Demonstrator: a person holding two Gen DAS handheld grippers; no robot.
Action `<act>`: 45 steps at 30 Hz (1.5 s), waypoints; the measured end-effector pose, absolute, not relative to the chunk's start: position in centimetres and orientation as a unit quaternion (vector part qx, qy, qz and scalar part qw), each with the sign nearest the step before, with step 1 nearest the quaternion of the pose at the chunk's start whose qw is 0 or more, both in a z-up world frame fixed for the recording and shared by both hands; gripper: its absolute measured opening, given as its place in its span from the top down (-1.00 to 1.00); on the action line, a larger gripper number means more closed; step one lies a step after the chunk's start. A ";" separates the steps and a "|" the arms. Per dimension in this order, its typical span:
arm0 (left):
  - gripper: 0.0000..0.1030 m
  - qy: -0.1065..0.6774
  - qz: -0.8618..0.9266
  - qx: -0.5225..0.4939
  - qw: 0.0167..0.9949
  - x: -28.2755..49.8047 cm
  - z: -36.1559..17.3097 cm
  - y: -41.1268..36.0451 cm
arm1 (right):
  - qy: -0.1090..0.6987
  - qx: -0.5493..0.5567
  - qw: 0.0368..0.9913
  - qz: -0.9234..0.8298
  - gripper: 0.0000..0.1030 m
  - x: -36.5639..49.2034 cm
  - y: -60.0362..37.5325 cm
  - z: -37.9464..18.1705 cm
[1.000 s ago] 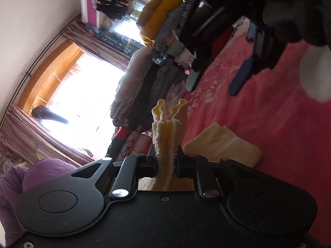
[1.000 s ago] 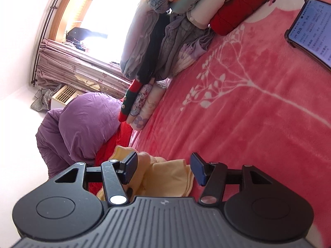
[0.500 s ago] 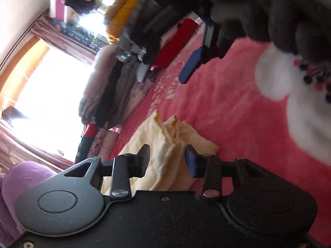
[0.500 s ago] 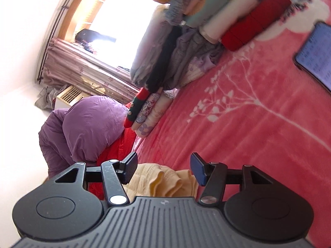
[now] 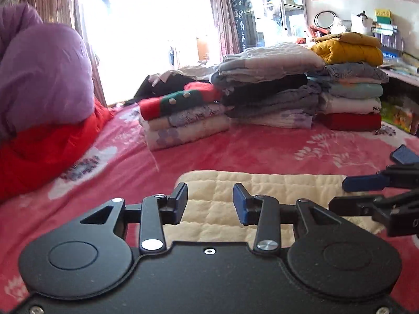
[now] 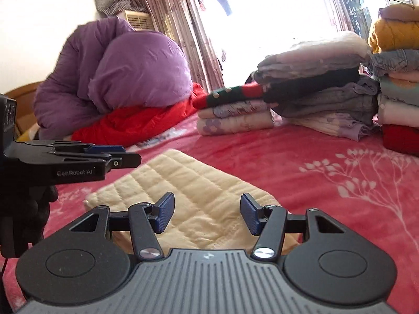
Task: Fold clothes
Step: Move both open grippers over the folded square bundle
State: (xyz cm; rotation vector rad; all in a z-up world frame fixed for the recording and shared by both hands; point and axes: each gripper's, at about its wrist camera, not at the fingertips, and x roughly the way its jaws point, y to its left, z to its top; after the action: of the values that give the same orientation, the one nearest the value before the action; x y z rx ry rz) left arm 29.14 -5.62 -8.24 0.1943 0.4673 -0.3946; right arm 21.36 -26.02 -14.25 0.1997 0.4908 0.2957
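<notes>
A pale yellow quilted garment (image 5: 264, 191) lies folded flat on the red floral blanket (image 5: 235, 151). My left gripper (image 5: 210, 204) hovers open just above its near edge, nothing between the fingers. In the right wrist view the same garment (image 6: 193, 196) spreads out ahead of my right gripper (image 6: 207, 213), which is open and holds nothing. The left gripper (image 6: 115, 155) shows at the left of that view, held by a gloved hand (image 6: 23, 217). The right gripper's fingers (image 5: 366, 181) enter the left wrist view from the right.
Stacks of folded clothes (image 5: 267, 89) line the far side of the bed, with a taller stack (image 5: 351, 83) at the right. A purple duvet (image 6: 117, 76) and red bedding (image 6: 136, 123) are heaped at the left. A bright window (image 5: 154, 26) lies behind.
The left gripper was shut on the bunched yellow garment a second ago, then let go. Both views have swung level, and the garment now lies flat and folded on the blanket.
</notes>
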 end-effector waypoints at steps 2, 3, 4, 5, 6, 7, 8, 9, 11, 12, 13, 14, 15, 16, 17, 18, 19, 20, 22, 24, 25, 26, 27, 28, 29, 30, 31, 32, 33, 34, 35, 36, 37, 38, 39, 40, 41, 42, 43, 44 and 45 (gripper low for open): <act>0.25 0.275 -0.189 0.083 0.939 30.4 -11.2 -5.5 | 0.276 0.107 0.945 0.141 -0.08 22.3 -26.4 -15.6; 0.25 0.294 -0.185 0.081 0.934 30.8 -12.7 -5.6 | 0.288 0.115 0.940 0.141 -0.08 22.6 -26.6 -16.2; 0.24 0.290 -0.183 0.081 0.936 30.7 -13.8 -5.7 | 0.295 0.117 0.938 0.142 -0.07 22.8 -26.8 -16.6; 0.24 0.274 -0.182 0.087 0.940 30.2 -14.4 -5.9 | 0.295 0.114 0.938 0.142 -0.07 22.7 -26.7 -16.6; 0.25 0.265 -0.179 0.099 0.942 29.8 -14.8 -6.1 | 0.295 0.110 0.938 0.143 -0.07 22.6 -26.7 -16.7; 0.25 0.262 -0.177 0.106 0.943 29.6 -14.8 -6.3 | 0.296 0.107 0.938 0.143 -0.07 22.5 -26.7 -16.7; 0.25 0.263 -0.178 0.106 0.942 29.5 -14.8 -6.2 | 0.296 0.103 0.939 0.143 -0.07 22.4 -26.6 -16.8; 0.25 0.265 -0.180 0.108 0.941 29.6 -14.7 -6.1 | 0.296 0.099 0.939 0.144 -0.07 22.3 -26.6 -16.8; 0.24 0.273 -0.187 0.112 0.937 29.9 -14.2 -5.9 | 0.293 0.095 0.941 0.143 -0.07 22.2 -25.9 -16.9; 0.24 0.281 -0.186 0.113 0.935 30.1 -13.3 -5.9 | 0.283 0.092 0.944 0.143 -0.08 21.9 -25.9 -16.5; 0.24 0.288 -0.183 0.116 0.933 30.1 -12.1 -6.1 | 0.269 0.086 0.949 0.144 -0.09 21.4 -25.8 -16.0; 0.25 0.278 -0.184 0.119 0.935 30.0 -10.7 -6.2 | 0.258 0.078 0.952 0.145 -0.10 21.2 -25.7 -15.6; 0.25 0.257 -0.190 0.120 0.940 30.1 -9.5 -6.5 | 0.256 0.069 0.953 0.147 -0.10 21.3 -25.6 -15.5; 0.25 0.248 -0.194 0.121 0.941 30.4 -8.5 -7.0 | 0.259 0.066 0.952 0.149 -0.10 21.1 -25.4 -15.6; 0.24 0.246 -0.195 0.122 0.941 31.1 -7.9 -7.5 | 0.261 0.067 0.952 0.148 -0.10 20.9 -25.4 -15.8; 0.25 0.256 -0.191 0.120 0.940 32.1 -7.9 -7.9 | 0.258 0.068 0.953 0.146 -0.10 20.7 -25.5 -15.8; 0.25 0.279 -0.190 0.115 0.934 33.3 -8.6 -8.3 | 0.253 0.070 0.954 0.144 -0.10 20.6 -25.7 -15.7; 0.25 0.318 -0.190 0.107 0.923 34.9 -9.7 -8.6 | 0.252 0.072 0.954 0.143 -0.10 20.7 -25.9 -15.6; 0.24 0.361 -0.185 0.118 0.906 36.3 -11.8 -9.2 | 0.278 0.078 0.947 0.140 -0.12 21.3 -26.1 -16.3; 0.22 0.349 -0.183 0.146 0.908 35.8 -12.2 -9.9 | 0.294 0.088 0.941 0.145 -0.14 21.7 -26.3 -17.0; 0.22 0.342 -0.181 0.160 0.908 35.5 -12.5 -10.2 | 0.293 0.090 0.941 0.145 -0.14 21.7 -26.4 -16.9; 0.23 0.334 -0.181 0.157 0.912 35.2 -12.0 -10.0 | 0.293 0.092 0.941 0.145 -0.15 21.6 -26.4 -16.8; 0.23 0.319 -0.179 0.133 0.921 34.4 -10.7 -8.8 | 0.290 0.093 0.941 0.145 -0.15 21.5 -26.5 -16.7; 0.23 0.302 -0.173 0.113 0.931 33.3 -9.7 -7.5 | 0.284 0.094 0.943 0.144 -0.15 21.2 -26.6 -16.5; 0.23 0.287 -0.166 0.099 0.938 31.9 -9.0 -6.2 | 0.276 0.094 0.945 0.147 -0.15 20.9 -26.6 -16.3; 0.23 0.272 -0.159 0.084 0.945 30.6 -8.3 -5.0 | 0.270 0.093 0.947 0.150 -0.15 20.7 -26.7 -16.1; 0.23 0.262 -0.152 0.073 0.950 29.2 -8.0 -3.7 | 0.265 0.090 0.948 0.151 -0.15 20.4 -26.7 -16.0; 0.23 0.266 -0.146 0.068 0.951 28.2 -8.5 -3.0 | 0.266 0.088 0.948 0.151 -0.15 20.3 -26.6 -16.1; 0.23 0.279 -0.140 0.064 0.948 27.7 -9.4 -2.7 | 0.274 0.085 0.946 0.150 -0.15 20.4 -26.5 -16.3; 0.23 0.292 -0.133 0.060 0.945 27.1 -10.3 -2.5 | 0.281 0.084 0.944 0.150 -0.17 20.6 -26.5 -16.6; 0.22 0.310 -0.128 0.062 0.940 26.9 -11.5 -2.4 | 0.289 0.087 0.941 0.150 -0.19 20.9 -26.5 -16.9; 0.22 0.321 -0.127 0.073 0.936 27.1 -12.8 -2.7 | 0.295 0.089 0.939 0.150 -0.19 21.1 -26.4 -17.1; 0.20 0.314 -0.128 0.084 0.937 27.1 -13.6 -2.9 | 0.298 0.089 0.939 0.149 -0.19 21.2 -26.4 -17.1; 0.18 0.311 -0.128 0.094 0.937 27.1 -14.0 -3.2 | 0.299 0.088 0.938 0.148 -0.19 21.3 -26.3 -17.0; 0.18 0.316 -0.128 0.099 0.935 27.1 -13.5 -3.4 | 0.299 0.086 0.939 0.146 -0.19 21.2 -26.2 -17.0; 0.18 0.323 -0.129 0.099 0.932 27.2 -12.6 -3.5 | 0.296 0.090 0.940 0.145 -0.20 21.0 -26.3 -16.8; 0.17 0.327 -0.135 0.093 0.931 27.2 -11.5 -3.5 | 0.291 0.098 0.941 0.144 -0.20 20.7 -26.6 -16.5; 0.05 0.325 -0.145 0.077 0.931 26.9 -10.3 -3.1 | 0.285 0.111 0.941 0.144 -0.20 20.2 -27.0 -16.1; -0.07 0.320 -0.152 0.056 0.934 26.6 -9.4 -2.4 | 0.279 0.135 0.940 0.144 -0.22 19.5 -27.8 -15.6; -0.28 0.315 -0.157 0.032 0.935 26.4 -8.6 -1.5 | 0.275 0.165 0.937 0.143 -0.35 18.7 -28.7 -15.2; -0.29 0.314 -0.161 0.011 0.936 26.3 -8.0 -0.6 | 0.275 0.195 0.931 0.140 -0.42 18.1 -29.7 -15.2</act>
State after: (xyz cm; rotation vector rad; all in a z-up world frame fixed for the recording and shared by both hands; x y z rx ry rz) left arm 26.34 -0.64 -8.04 0.0221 0.6421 -0.3287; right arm 18.05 -29.73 -15.18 0.4002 0.5627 0.2865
